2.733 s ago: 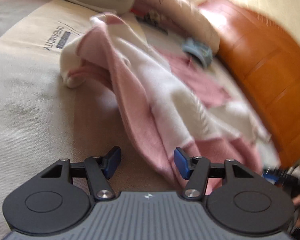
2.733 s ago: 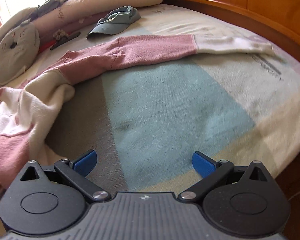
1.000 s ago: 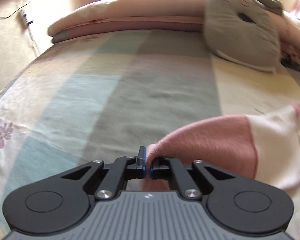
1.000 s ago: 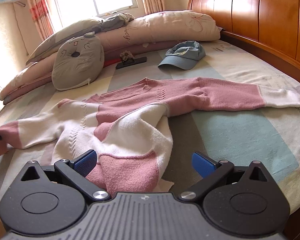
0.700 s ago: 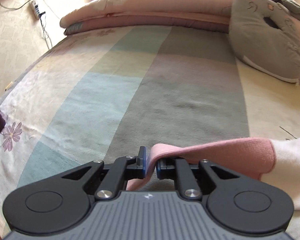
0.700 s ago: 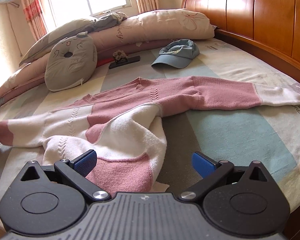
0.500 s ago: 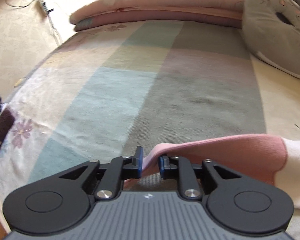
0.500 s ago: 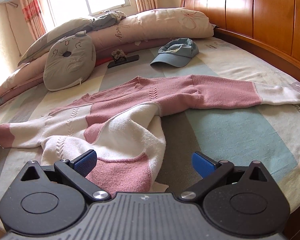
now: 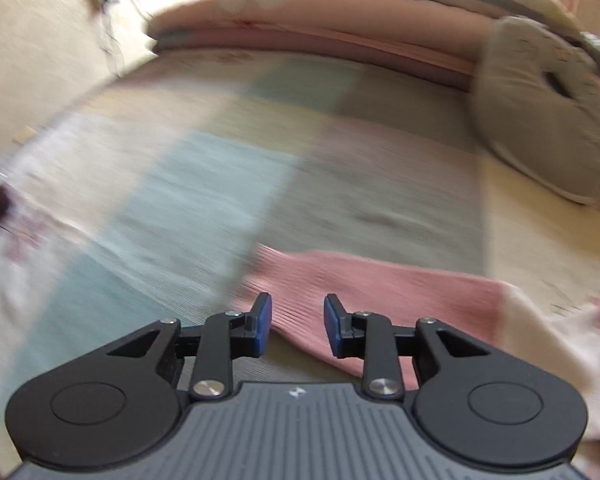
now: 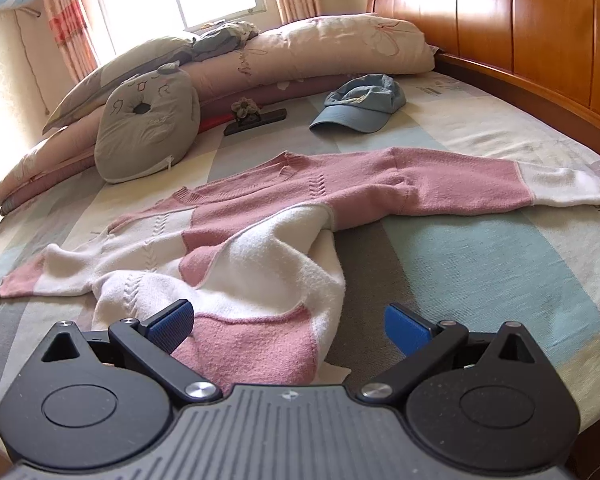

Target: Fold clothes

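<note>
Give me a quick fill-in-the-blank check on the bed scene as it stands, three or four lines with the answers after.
1. The left gripper has just been opening; the pink cuff lies ____ on the bed, unclamped.
2. The right gripper stands ____ with nothing clamped.
3. The cap is coloured ____.
4. The sweater is pink and ____.

Missing words: flat; open; blue; white

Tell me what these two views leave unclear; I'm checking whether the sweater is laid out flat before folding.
- Sweater hem: right wrist view, the right gripper body covers its near edge.
- Folded-over body panel: same view, it hides whatever lies beneath.
- Pink cuff: left wrist view, motion blur; the left gripper, jaws just opened and apart, covers the near edge.
- Dark object by the cap: too small to identify.
</note>
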A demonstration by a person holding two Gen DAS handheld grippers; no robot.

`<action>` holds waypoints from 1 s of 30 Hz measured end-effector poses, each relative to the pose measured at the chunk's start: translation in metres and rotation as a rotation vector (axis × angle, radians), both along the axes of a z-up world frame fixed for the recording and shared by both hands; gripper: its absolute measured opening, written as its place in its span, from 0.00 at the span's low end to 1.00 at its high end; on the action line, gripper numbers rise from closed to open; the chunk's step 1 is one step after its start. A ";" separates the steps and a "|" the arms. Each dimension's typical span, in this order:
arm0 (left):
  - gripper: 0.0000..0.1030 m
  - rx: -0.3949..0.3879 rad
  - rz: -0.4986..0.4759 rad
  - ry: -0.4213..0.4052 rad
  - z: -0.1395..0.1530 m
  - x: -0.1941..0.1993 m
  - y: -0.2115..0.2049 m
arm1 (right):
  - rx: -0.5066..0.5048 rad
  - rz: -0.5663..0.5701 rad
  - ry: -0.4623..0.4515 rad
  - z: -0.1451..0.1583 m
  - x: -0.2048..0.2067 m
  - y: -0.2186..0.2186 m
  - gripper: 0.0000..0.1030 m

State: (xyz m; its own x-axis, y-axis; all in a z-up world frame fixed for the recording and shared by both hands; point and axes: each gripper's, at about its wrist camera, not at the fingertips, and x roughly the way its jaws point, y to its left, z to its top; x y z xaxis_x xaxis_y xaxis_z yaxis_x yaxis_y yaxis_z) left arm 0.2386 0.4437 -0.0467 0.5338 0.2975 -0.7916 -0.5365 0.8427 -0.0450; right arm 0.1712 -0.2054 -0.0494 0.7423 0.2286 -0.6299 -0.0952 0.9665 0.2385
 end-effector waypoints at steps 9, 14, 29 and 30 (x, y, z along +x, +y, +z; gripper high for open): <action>0.34 -0.128 -0.206 -0.066 -0.018 0.034 -0.075 | -0.011 0.015 -0.016 0.003 -0.006 0.000 1.00; 0.31 -0.076 -0.418 -0.128 -0.005 0.076 -0.138 | -0.011 0.010 -0.018 0.000 -0.005 -0.002 1.00; 0.36 0.067 -0.763 -0.074 -0.067 0.166 -0.226 | 0.005 -0.066 -0.028 -0.001 0.005 -0.032 1.00; 0.37 0.044 -0.776 -0.070 -0.069 0.168 -0.226 | 0.005 -0.070 -0.029 -0.001 0.007 -0.033 1.00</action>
State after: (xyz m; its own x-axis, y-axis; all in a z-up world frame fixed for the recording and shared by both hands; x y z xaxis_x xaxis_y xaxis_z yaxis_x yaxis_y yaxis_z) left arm 0.4067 0.2176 -0.1154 0.6504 -0.1513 -0.7444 0.2105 0.9775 -0.0148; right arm 0.1779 -0.2383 -0.0504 0.7748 0.1784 -0.6065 -0.0342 0.9698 0.2416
